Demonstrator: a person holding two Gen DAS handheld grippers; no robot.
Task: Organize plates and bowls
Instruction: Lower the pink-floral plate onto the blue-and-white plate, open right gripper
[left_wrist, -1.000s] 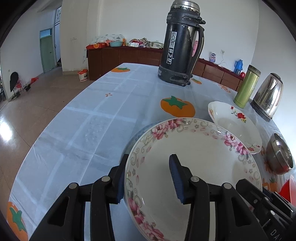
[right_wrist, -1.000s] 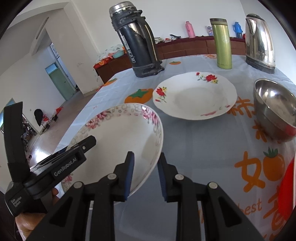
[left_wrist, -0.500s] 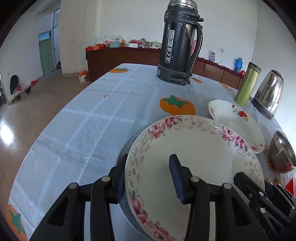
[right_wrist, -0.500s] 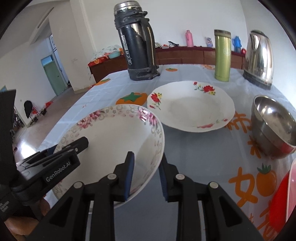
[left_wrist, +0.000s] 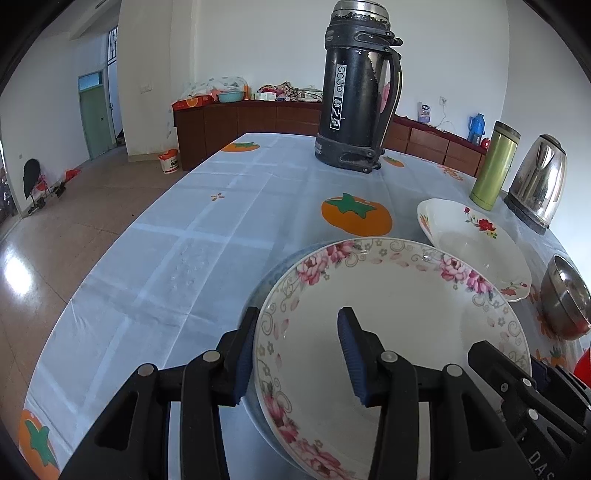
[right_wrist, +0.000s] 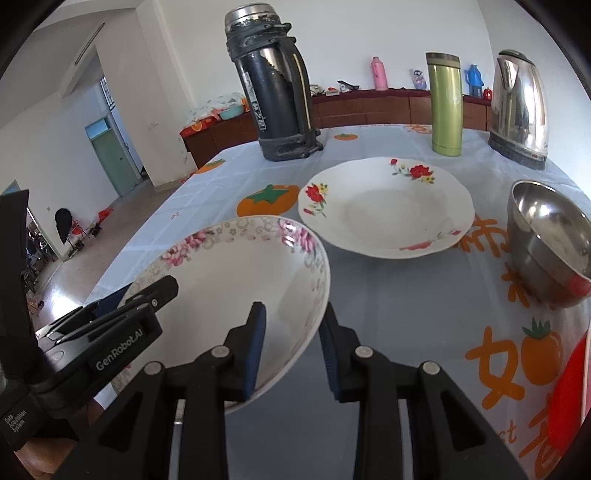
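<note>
A pink-flowered plate is held above the tablecloth between both grippers. My left gripper is shut on its left rim, one finger inside and one outside. My right gripper is shut on its right rim in the same way. A white plate with red flowers lies on the table beyond it. A steel bowl sits to the right of that plate.
A tall black thermos stands at the back. A green flask and a steel kettle stand at the back right. Something red lies at the near right edge.
The flowered plate has moved a little nearer the red-flowered plate, carried by both grippers, and sits flatter. Both grips are unchanged.
</note>
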